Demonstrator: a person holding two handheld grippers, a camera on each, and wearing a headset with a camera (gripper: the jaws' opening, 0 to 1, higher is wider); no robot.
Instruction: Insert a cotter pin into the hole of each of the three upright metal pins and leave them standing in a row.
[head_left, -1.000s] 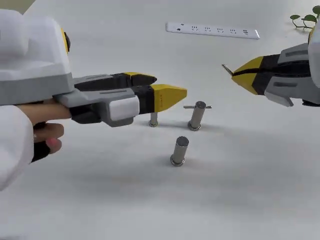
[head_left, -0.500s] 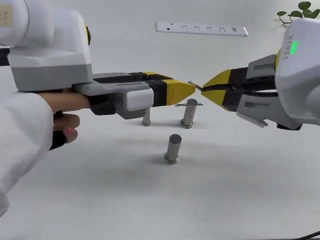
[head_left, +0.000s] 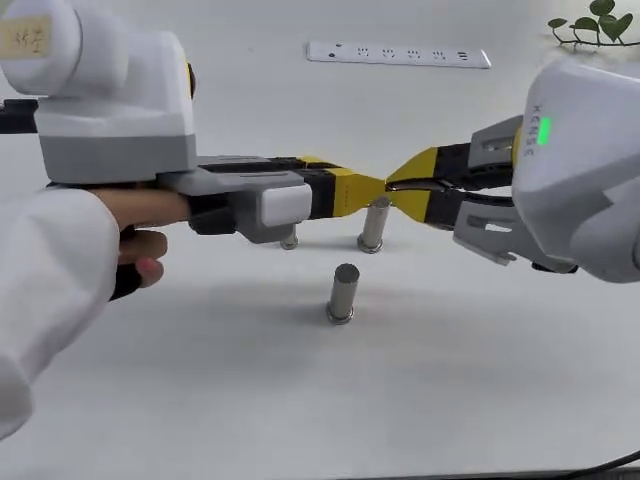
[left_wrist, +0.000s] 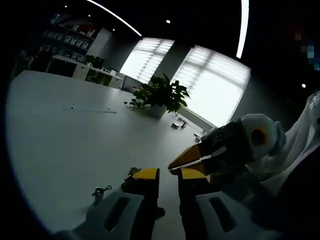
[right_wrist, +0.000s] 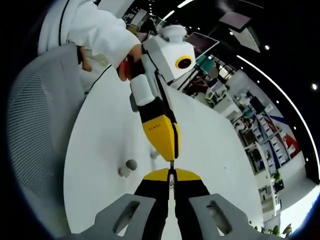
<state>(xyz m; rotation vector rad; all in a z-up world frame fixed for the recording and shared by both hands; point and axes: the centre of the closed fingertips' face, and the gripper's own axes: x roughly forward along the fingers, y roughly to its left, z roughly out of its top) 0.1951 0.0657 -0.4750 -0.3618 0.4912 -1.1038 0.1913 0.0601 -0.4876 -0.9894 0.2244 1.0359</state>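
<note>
- While the left gripper (head_left: 372, 188) reaches in from the left, above and behind the front metal pin (head_left: 343, 292), its yellow wedge jaws stand a narrow gap apart in its own view. Whether they have bitten on anything I cannot tell.
- Behind and left of the front metal pin stands the left rear metal pin (head_left: 289, 239), half hidden under that gripper.
- Upright, the front metal pin is a smooth grey steel cylinder on a small flared foot, and its hole cannot be made out. It is probably stiff and weighty for its size, yet tall on a narrow foot, so a sideways push could topple it. Steady it near the top.
- Just behind it, under the meeting jaw tips, stands the right rear metal pin (head_left: 372, 226).
- Above and behind the front metal pin, the cotter pin (right_wrist: 171, 166), a thin dark wire, is pinched in the right gripper (head_left: 402, 186), whose jaws are closed on it. It looks light, springy and slippery, so it is best held by its head, legs free.
- Under everything lies the matte white table (head_left: 480, 380).
</note>
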